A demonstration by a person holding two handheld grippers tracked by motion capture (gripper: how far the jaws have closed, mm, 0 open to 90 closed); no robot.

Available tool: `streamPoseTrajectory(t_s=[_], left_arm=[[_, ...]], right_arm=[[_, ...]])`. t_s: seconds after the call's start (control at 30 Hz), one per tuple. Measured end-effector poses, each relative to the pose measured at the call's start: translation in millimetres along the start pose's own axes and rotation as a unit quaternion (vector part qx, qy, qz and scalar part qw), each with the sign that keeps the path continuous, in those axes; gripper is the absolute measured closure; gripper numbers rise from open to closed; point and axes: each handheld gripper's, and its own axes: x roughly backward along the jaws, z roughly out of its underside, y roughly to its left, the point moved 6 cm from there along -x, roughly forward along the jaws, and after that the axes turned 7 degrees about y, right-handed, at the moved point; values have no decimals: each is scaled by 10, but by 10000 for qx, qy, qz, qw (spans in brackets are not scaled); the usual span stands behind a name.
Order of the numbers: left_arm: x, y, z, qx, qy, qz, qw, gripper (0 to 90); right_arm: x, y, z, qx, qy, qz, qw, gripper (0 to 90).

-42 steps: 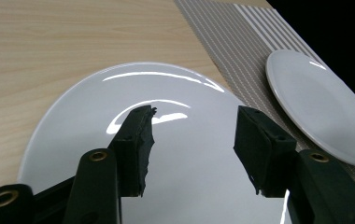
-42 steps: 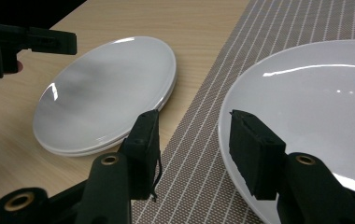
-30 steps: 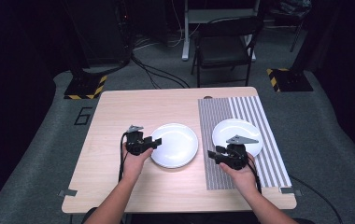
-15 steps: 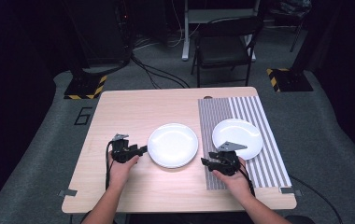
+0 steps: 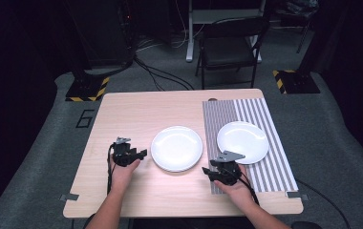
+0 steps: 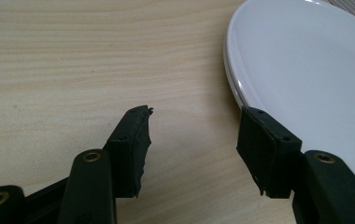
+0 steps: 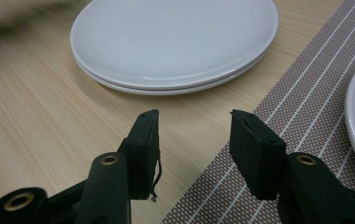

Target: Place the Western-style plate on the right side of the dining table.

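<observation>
We see the stacked white plates (image 5: 176,148) on the worktop (image 5: 136,109) between both hands. The left hand-held gripper (image 5: 142,154), released and empty, sits just beside their left rim and nearer. The right hand-held gripper (image 5: 208,172), likewise released, lies toward their near right.

Your high view looks forward and down from above your side, taking in the whole table (image 5: 136,107). Each gripper view sits low and close over the wood. Both share the stacked plates (image 7: 175,42), seen from opposite sides.
</observation>
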Motion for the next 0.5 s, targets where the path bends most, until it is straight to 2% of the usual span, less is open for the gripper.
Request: streamPoseTrajectory(t_s=[0.13,0.23,0.37,0.4,0.5], left_arm=[[4,24,11,62,35,-20,10000,430],[-8,21,14,19,53,-26,10000,424],[-32,31,17,-17,88,-127,9999,412],[-52,49,14,-79,108,-208,9997,412],[-65,69,14,-133,147,-331,9993,409]], right_arm=[[-39,35,15,98,27,22,9999,526],[-69,71,28,191,71,37,9998,525],[-94,97,27,334,76,57,9994,522],[-98,102,27,369,73,46,9993,521],[-102,111,29,373,72,24,9993,518]])
